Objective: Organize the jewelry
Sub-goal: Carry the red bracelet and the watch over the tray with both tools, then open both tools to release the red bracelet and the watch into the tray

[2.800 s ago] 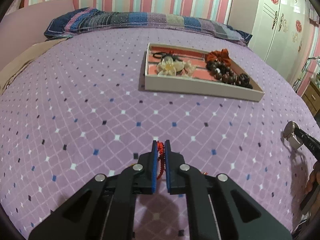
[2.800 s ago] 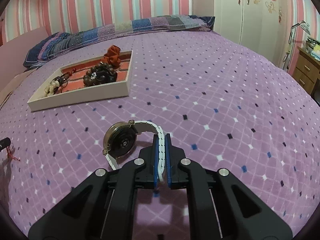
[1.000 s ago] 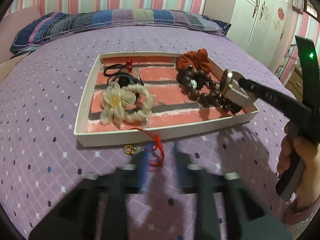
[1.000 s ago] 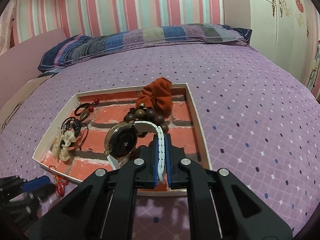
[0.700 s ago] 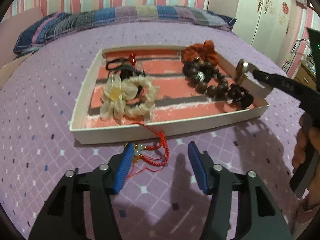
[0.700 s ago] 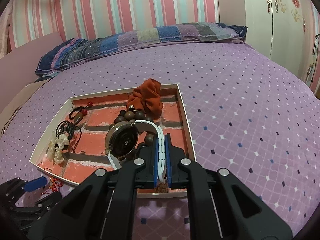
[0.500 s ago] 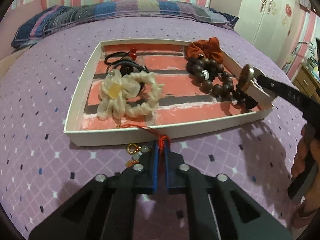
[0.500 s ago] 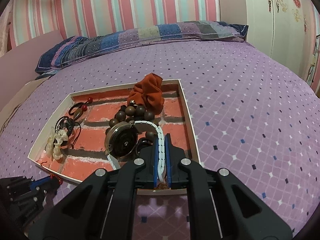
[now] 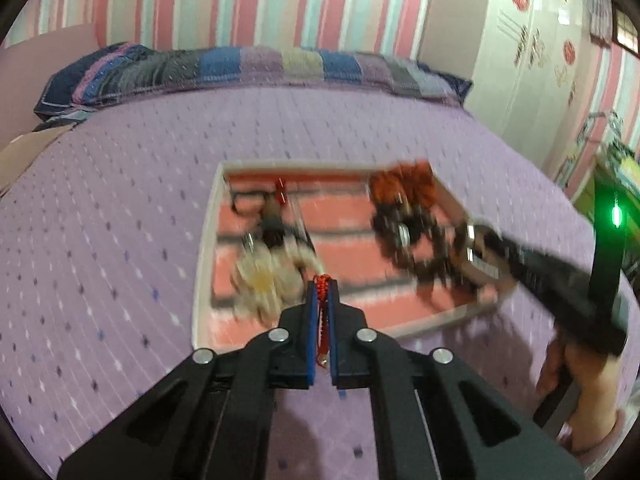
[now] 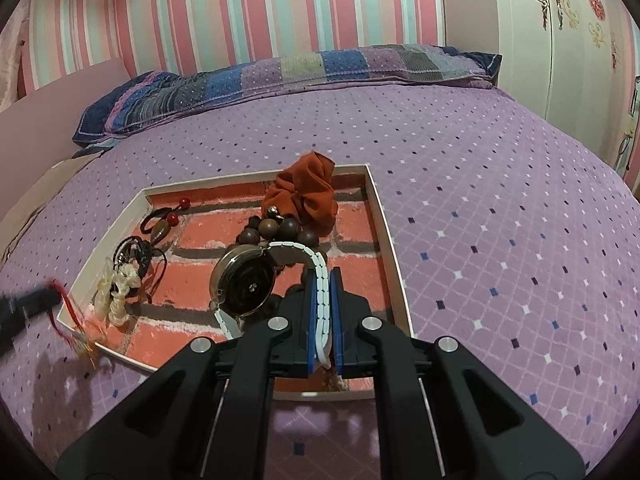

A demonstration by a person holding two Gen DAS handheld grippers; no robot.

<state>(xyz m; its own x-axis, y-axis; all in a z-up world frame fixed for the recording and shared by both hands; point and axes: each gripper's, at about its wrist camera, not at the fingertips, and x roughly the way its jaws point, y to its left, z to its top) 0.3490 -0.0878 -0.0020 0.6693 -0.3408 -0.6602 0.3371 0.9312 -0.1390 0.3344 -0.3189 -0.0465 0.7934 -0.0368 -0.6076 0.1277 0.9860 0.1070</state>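
The red cord is now clamped between your left fingers, where a moment ago it was lying on the bed just outside the tray's near wall with those fingers spread wide around it. You are lifting it: in the right wrist view its loose end and small gold charm are dangling at the tray's near left corner, right at the rim, though the blur hides whether they are clear of it. The left gripper is clenched on the cord and is carrying it up over the tray, toward the cream flower piece.

Your right gripper has not moved; it is gripping the watch by its white band, holding it over the tray's near right part, above the wooden beads and in front of the orange scrunchie.

So the dropped cord is recovered. You are probably going to need to carry it further in before letting go, since a short release could leave the tail draped over the wall again. The watch is not yet set down.
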